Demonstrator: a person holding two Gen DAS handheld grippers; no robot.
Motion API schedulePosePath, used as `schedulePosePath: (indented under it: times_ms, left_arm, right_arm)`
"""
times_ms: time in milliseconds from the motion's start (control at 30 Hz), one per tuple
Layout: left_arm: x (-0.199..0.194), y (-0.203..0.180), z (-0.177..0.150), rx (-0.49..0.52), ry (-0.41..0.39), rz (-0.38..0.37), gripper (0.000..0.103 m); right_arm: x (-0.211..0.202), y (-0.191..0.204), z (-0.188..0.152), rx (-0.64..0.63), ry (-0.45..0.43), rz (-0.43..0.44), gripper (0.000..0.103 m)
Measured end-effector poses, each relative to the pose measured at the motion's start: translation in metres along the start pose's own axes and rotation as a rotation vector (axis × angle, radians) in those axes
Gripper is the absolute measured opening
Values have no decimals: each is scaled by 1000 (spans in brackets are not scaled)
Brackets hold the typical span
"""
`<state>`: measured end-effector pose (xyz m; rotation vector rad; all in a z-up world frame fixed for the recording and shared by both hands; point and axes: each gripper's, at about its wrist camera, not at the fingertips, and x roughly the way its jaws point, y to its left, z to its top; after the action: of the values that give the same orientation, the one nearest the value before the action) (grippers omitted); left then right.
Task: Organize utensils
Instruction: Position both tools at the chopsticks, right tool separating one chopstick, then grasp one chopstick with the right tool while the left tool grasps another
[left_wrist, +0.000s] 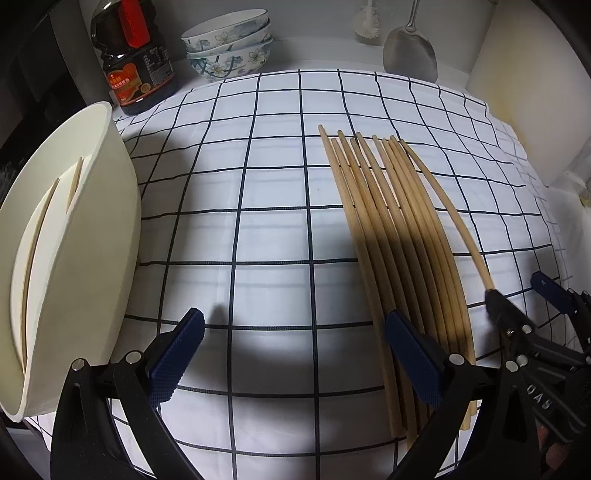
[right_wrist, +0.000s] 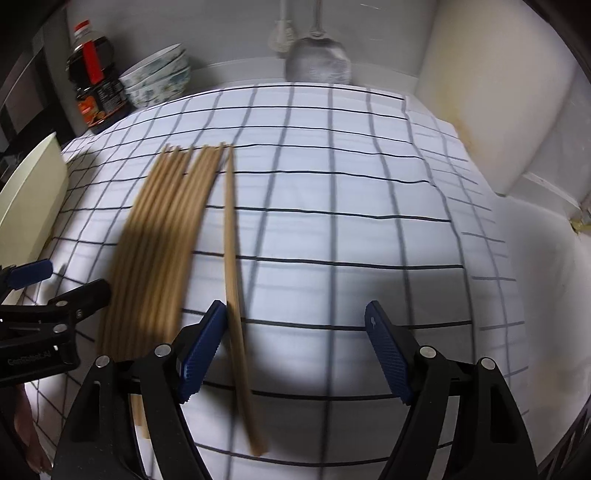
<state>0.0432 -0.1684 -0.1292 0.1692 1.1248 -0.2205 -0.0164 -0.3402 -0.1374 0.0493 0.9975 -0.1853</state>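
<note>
- Right gripper (right_wrist: 295, 347): jaws wide apart, straddling one chopstick (right_wrist: 232, 266) split off from the rest, likely the next pick.
- Left gripper (left_wrist: 291, 354): jaws apart, empty.
- Chopstick bundle (left_wrist: 384, 236) lies at one o'clock.
- Cream container (left_wrist: 74, 258) at nine o'clock already holds some chopsticks.

This is a home kitchen counter set against a pale wall; a white cloth with a dark grid (left_wrist: 280, 206) covers the worktop, and at its back stand a dark bottle of sauce with a red cap (left_wrist: 133, 55) and a stack of flower-patterned bowls (left_wrist: 229, 42). A metal spatula (left_wrist: 410, 51) and a white brush (left_wrist: 367, 26) hang on the wall; wooden chopsticks (left_wrist: 391, 229) lie on the cloth beside a cream-coloured holder (left_wrist: 74, 251), and a pale board (left_wrist: 524, 85) leans at the right.
</note>
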Motion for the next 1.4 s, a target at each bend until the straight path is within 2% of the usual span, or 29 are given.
schedulePosePath:
  times_ms: [267, 567, 667, 733, 833, 933, 967, 1000, 1067, 1133, 1167, 1400]
  left_arm:
    - [7, 9, -1, -41, 11, 20, 98]
    - [16, 4, 20, -38, -22, 17, 97]
    - [16, 1, 25, -33, -39, -6, 86]
    - [14, -3, 26, -12, -52, -14, 72]
    - [10, -12, 24, 24, -66, -33, 54]
    - [8, -18, 23, 51, -67, -46, 42]
    - [8, -20, 23, 59, -66, -47, 40]
    - [8, -21, 23, 66, -66, -48, 37]
    - [7, -25, 23, 80, -64, -56, 29]
    - [6, -30, 22, 104, -62, -66, 14]
    - [6, -32, 21, 114, -60, -67, 10]
    - [3, -28, 21, 124, -34, -70, 7]
  right_arm:
    - [0, -24, 0, 33, -1, -24, 73]
    - [10, -7, 15, -44, -25, 19, 73]
    - [14, -3, 21, -79, -37, 49, 72]
    - [15, 0, 24, -97, -36, 63, 67]
    - [15, 6, 27, -124, -33, 81, 54]
    - [14, 15, 30, -146, -26, 87, 27]
    - [14, 19, 31, -158, -23, 84, 12]
    - [14, 24, 32, -167, -24, 68, 9]
    - [15, 29, 33, -167, -28, 50, 7]
    - [15, 29, 33, -146, -31, 48, 6]
    - [15, 27, 33, -132, -29, 54, 6]
    - [7, 12, 29, 7, 2, 120, 6]
